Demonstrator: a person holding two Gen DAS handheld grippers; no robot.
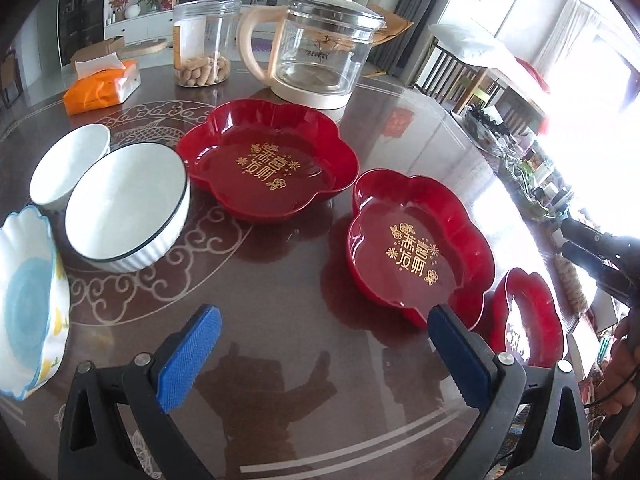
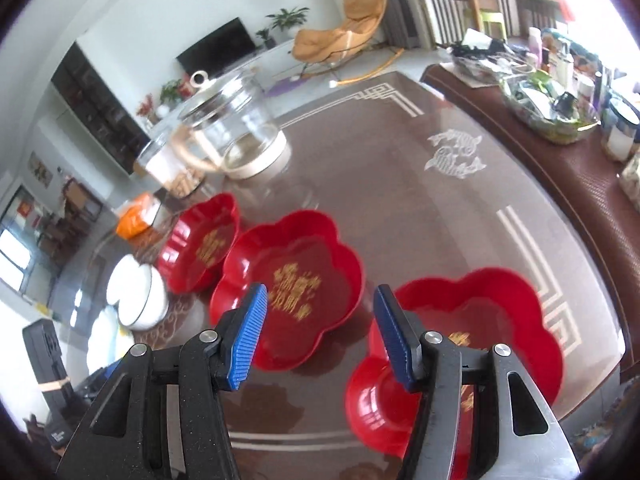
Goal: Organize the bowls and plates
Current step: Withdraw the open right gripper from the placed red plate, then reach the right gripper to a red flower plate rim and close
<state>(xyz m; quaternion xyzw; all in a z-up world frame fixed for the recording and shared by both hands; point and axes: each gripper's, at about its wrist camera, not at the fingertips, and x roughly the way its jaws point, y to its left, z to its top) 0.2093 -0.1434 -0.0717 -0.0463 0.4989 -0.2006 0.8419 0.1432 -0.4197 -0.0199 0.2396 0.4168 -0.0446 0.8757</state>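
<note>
**Both grippers spread wide, three red plates lined up on the table**

Left gripper (image 1: 324,354) is released, blue pads (image 1: 188,356) wide apart, hovering over bare table (image 1: 280,288) with nothing between them. Right gripper (image 2: 320,338) is also spread and empty, hanging just above the nearest red flower-shaped plate (image 2: 480,320).

Next out is the middle red plate (image 1: 416,244), just beside the near one, then the far red plate (image 1: 266,160). To the left sit a blue-and-yellow scalloped bowl (image 1: 28,300), a white ribbed bowl with a dark rim (image 1: 126,206) and, touching it, a small white bowl (image 1: 68,170).

Further back: orange tissue pack (image 1: 102,86), clear jar of snacks (image 1: 204,44), glass kettle (image 1: 316,48).
</note>
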